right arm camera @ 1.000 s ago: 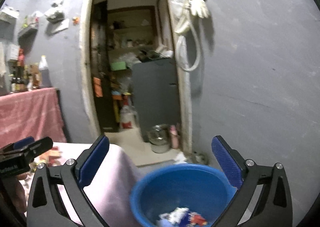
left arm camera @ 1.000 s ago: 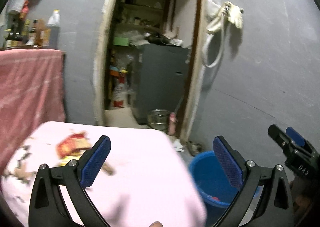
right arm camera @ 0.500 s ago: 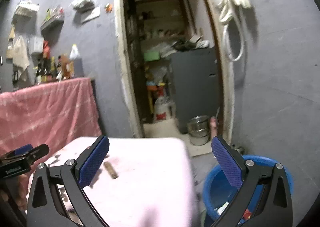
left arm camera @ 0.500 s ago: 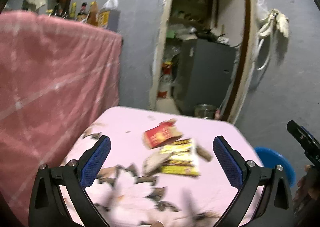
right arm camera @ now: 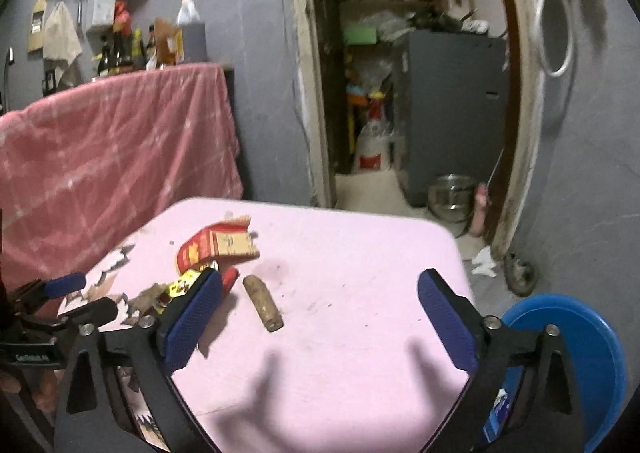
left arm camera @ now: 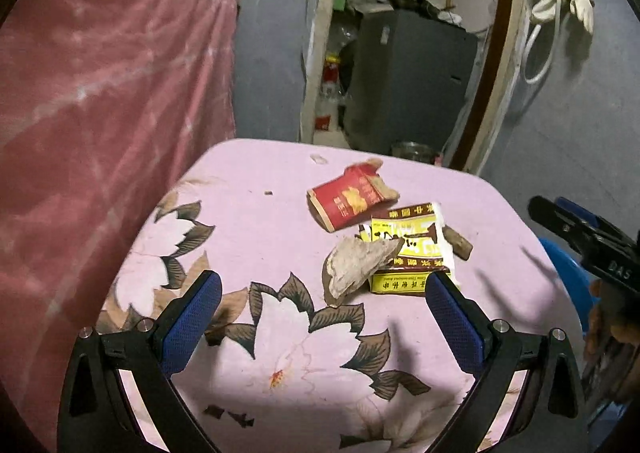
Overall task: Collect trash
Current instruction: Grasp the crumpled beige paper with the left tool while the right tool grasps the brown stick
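Where trash (left arm camera: pixel 384 237) clusters mid-table (left arm camera: pixel 256 237), near edge bare.

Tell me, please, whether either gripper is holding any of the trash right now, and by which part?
Nothing is held. The left gripper and right gripper both stand open and empty above the pink table.

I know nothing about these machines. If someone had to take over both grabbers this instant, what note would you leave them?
Left gripper: open, empty, over the flowered cloth.
Right gripper: open, empty, jaws have just been closing slightly with nothing between them; brown stub lies just ahead of it.
On the table: red packet, yellow wrapper, torn grey scrap, all close together.
Blue bucket: on the floor off the table's right edge, some trash already inside.
Left: pick up each piece, drop it into the bucket.
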Demonstrator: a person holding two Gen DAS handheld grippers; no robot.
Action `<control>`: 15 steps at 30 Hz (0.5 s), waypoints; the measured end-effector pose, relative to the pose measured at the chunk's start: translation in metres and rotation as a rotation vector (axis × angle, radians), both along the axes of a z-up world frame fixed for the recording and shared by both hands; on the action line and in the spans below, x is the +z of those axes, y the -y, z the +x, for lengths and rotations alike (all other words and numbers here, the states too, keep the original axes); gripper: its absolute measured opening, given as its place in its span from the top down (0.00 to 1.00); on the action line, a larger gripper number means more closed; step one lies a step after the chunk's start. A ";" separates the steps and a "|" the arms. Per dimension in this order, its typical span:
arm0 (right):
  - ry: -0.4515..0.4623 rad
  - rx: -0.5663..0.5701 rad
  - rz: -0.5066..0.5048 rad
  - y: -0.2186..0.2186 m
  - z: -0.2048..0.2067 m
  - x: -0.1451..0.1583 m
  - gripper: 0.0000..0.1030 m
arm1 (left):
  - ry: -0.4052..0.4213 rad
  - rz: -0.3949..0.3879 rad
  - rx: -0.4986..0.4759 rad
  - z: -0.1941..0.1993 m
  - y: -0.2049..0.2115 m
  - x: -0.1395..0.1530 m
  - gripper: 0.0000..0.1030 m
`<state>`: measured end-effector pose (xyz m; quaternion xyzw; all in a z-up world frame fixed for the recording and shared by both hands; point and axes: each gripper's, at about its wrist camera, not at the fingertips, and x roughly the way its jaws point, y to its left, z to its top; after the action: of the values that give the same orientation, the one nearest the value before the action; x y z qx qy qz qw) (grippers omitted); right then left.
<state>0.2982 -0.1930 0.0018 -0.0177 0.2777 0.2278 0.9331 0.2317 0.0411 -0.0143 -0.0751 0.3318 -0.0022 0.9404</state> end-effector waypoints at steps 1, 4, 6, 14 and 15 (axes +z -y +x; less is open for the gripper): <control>-0.020 0.015 -0.011 -0.003 0.004 -0.003 0.13 | -0.008 -0.001 -0.009 0.003 0.000 -0.002 0.05; -0.068 0.053 -0.047 -0.010 0.011 -0.012 0.19 | -0.038 -0.002 -0.039 0.013 0.000 -0.005 0.18; -0.094 0.077 -0.058 -0.017 0.015 -0.016 0.26 | -0.056 0.003 -0.056 0.019 0.002 -0.008 0.29; -0.194 0.175 -0.127 -0.045 0.029 -0.036 0.51 | -0.094 0.007 -0.113 0.030 0.009 -0.013 0.59; -0.202 0.181 -0.135 -0.049 0.029 -0.038 0.52 | -0.095 0.005 -0.117 0.030 0.009 -0.013 0.64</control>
<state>0.3274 -0.1441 -0.0363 -0.0825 0.3824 0.2925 0.8726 0.2617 0.0320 -0.0272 -0.0532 0.3798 -0.0527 0.9221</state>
